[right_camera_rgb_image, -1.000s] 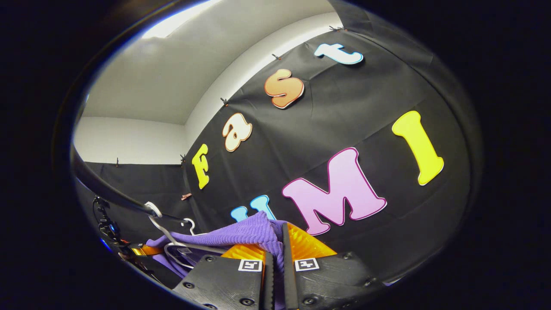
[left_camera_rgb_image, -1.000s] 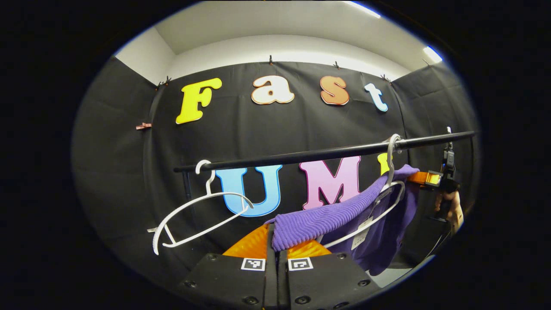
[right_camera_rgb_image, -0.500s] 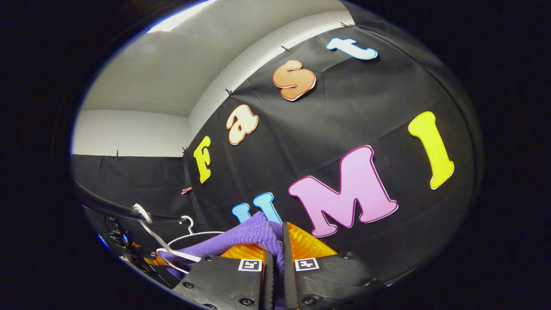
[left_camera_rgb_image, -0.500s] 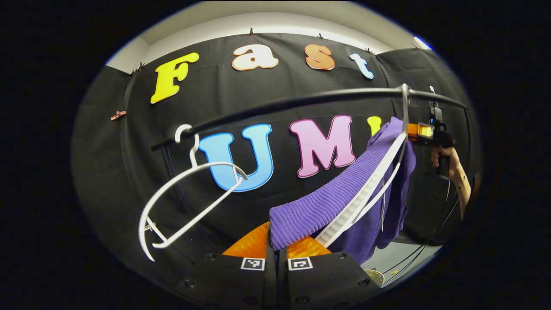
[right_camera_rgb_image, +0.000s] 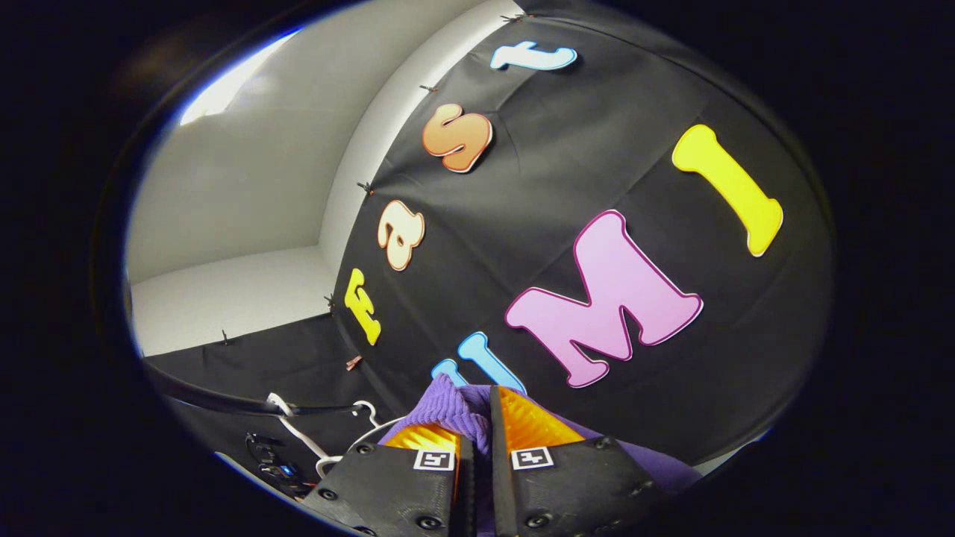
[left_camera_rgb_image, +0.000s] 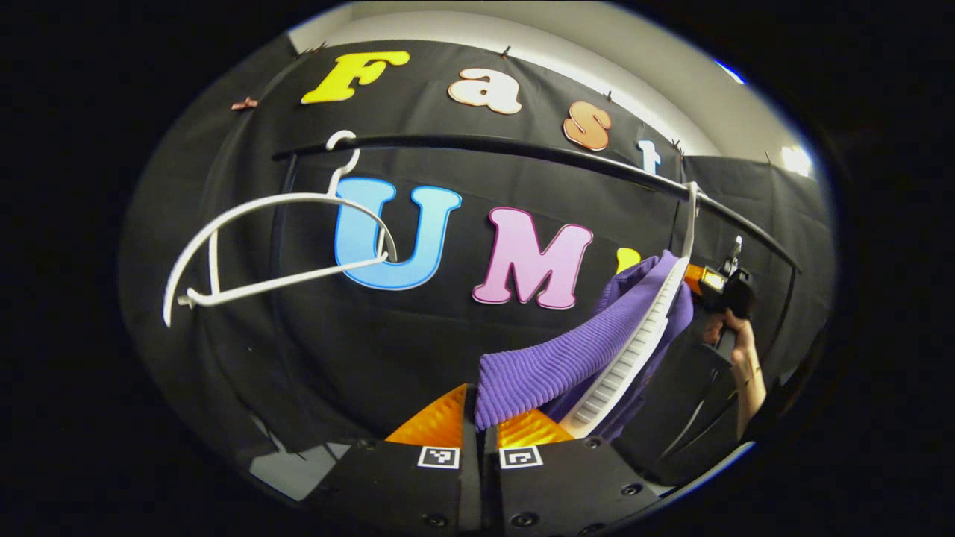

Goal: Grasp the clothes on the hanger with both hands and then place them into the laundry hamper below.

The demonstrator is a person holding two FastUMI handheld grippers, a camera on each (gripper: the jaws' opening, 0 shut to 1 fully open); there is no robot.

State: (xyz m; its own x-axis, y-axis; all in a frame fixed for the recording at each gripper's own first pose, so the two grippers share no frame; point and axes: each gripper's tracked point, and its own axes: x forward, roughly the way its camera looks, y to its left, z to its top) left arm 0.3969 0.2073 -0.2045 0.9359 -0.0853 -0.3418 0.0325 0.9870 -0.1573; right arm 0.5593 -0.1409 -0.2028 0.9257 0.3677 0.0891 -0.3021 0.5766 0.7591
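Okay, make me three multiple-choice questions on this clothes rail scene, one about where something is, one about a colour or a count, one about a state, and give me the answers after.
1. Where does the empty white hanger hang?
A. on the black rail
B. in a hamper
C. on the floor

2. What colour is the garment?
A. red
B. purple
C. green

3. How does the left gripper stand?
A. wide open
B. shut on the garment
C. shut on the rail

Answers: 1 A, its hook is over the rail; 2 B, the ribbed knit is purple; 3 B, the cloth is pinched between both fingers.
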